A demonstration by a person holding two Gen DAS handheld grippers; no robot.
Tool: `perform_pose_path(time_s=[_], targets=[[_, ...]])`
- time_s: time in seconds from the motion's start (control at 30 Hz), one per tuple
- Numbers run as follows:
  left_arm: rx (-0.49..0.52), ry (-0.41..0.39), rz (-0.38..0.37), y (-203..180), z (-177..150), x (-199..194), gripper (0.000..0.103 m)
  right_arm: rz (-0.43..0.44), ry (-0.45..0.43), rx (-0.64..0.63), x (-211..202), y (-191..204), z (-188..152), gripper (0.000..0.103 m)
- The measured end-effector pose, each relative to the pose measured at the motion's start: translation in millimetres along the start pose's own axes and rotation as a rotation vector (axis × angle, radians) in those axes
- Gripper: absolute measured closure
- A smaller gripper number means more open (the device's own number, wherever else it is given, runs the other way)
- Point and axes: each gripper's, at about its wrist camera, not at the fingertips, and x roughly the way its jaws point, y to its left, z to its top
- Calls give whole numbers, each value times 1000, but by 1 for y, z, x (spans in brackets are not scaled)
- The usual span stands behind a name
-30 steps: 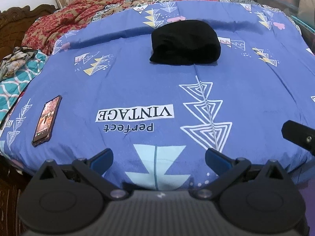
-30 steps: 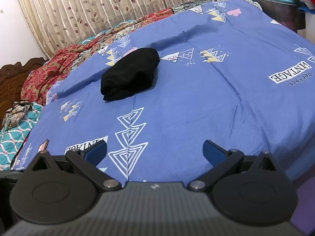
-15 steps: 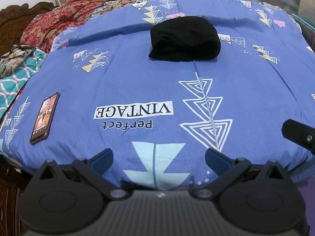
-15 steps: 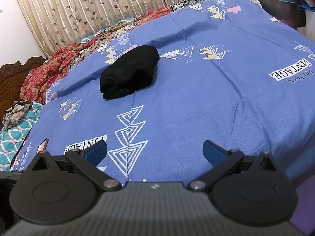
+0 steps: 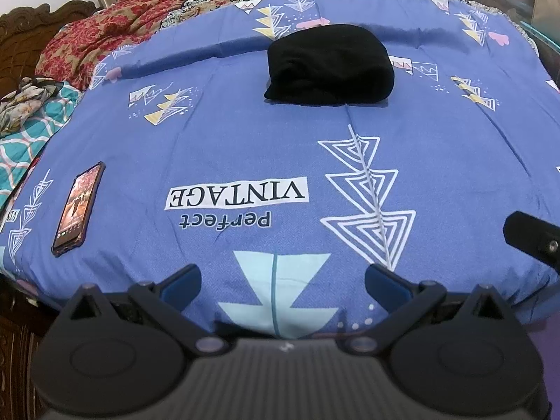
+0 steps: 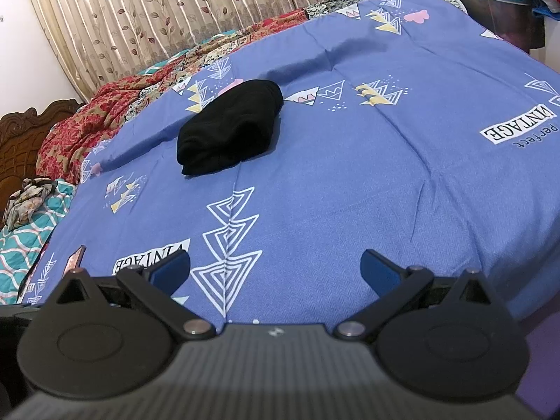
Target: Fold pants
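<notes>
Left wrist view: left gripper (image 5: 281, 281) hanging spread, gripping nothing, off near bed edge. Black pants (image 5: 330, 64) lying at 12 o'clock as compact bundle on blue bedsheet (image 5: 245, 140), likely folded already. Phone (image 5: 78, 204) sitting at 9 o'clock.

Right wrist view: right gripper (image 6: 274, 267) likewise gaping, empty. Pants (image 6: 229, 126) sitting at 11 o'clock, well apart. Curtain (image 6: 157, 17) hanging behind bed.

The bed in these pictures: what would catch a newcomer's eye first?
A compact black bundle of pants sits folded on the blue bedsheet, towards its far side. Nearer, upside-down "perfect VINTAGE" lettering stands out, with a phone lying screen-up near the left edge. Both grippers, left and right, hover open and empty at the near edge.
</notes>
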Motion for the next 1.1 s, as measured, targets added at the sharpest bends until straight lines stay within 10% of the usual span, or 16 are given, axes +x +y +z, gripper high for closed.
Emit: perform_pose_path(time_s=[1.1], targets=[[24,42,45,-6,1,16,0,2,40,13,13,-10,3,0]])
